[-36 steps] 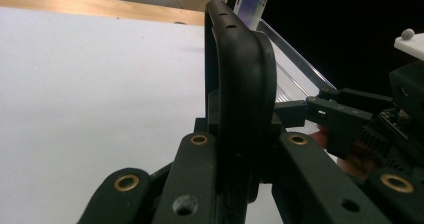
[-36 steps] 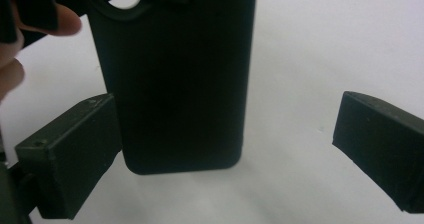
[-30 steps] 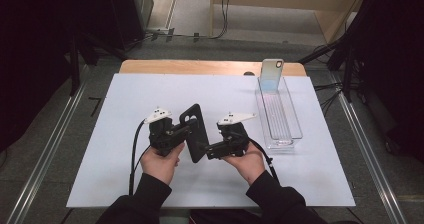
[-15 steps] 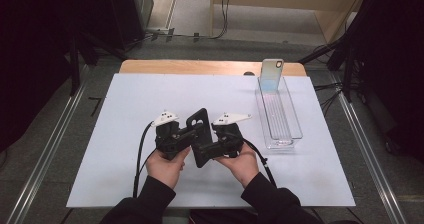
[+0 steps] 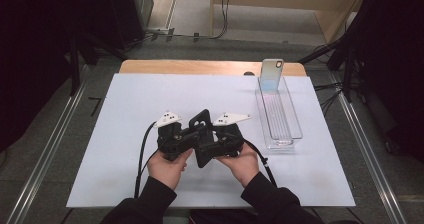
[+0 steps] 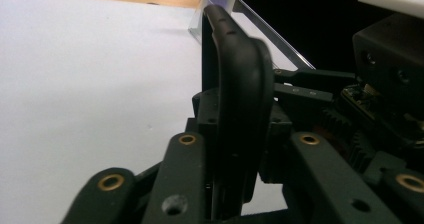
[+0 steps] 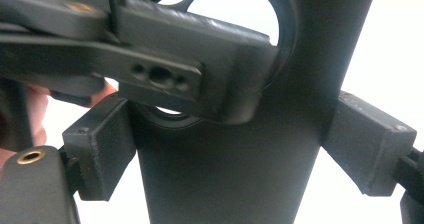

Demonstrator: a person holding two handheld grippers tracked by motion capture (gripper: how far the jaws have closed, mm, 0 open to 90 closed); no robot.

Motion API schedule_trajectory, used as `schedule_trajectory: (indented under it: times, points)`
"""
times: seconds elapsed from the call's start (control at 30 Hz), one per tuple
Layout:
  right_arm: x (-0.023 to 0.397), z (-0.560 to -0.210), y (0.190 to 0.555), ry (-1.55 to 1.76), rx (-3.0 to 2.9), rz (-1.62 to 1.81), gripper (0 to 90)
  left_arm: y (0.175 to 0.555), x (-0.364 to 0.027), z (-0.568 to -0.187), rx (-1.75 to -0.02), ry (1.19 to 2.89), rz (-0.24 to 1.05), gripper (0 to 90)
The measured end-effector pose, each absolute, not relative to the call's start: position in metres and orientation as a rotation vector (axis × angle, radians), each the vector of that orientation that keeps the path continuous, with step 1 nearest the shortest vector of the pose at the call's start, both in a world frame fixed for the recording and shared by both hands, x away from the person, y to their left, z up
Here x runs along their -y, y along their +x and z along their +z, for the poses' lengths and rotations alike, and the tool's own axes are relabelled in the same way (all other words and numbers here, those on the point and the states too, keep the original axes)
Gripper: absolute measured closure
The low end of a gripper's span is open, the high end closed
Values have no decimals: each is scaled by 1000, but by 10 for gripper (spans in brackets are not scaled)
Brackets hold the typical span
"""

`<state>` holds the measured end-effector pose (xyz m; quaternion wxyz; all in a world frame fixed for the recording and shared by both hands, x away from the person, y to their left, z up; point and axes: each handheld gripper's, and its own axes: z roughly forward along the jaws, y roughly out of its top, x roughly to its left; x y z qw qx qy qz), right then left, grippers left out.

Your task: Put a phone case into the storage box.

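Two grippers meet over the near middle of the white worktop (image 5: pixel 125 134), both on one black phone case (image 5: pixel 202 144) held off the surface, well apart from the clear tray (image 5: pixel 295 134) by the right edge. Fingers of the left gripper (image 5: pixel 187 136) pinch the case's thin edge and have just been easing apart a little. Fingers of the right gripper (image 5: pixel 212 146) span its broad width, pads (image 7: pixel 102 146) against both sides, having just closed slightly. A phone (image 5: pixel 271 74) stands upright at the tray's far end.
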<state>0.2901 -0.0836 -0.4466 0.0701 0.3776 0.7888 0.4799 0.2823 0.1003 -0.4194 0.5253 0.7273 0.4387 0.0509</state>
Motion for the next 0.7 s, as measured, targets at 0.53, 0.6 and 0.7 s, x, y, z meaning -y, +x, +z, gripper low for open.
schedule_trajectory:
  times: [0.53,0.6,0.7]
  points:
    - [94,-454,296,1173,-2402,1369,116,288,-111,-409,-1038,1719,81,382]
    - [97,-454,297,1183,-2395,1371,116,290,-113,-408,-1038,1737,59,356]
    - [103,-453,298,1194,-2385,1364,116,292,-115,-406,-1036,1751,34,343]
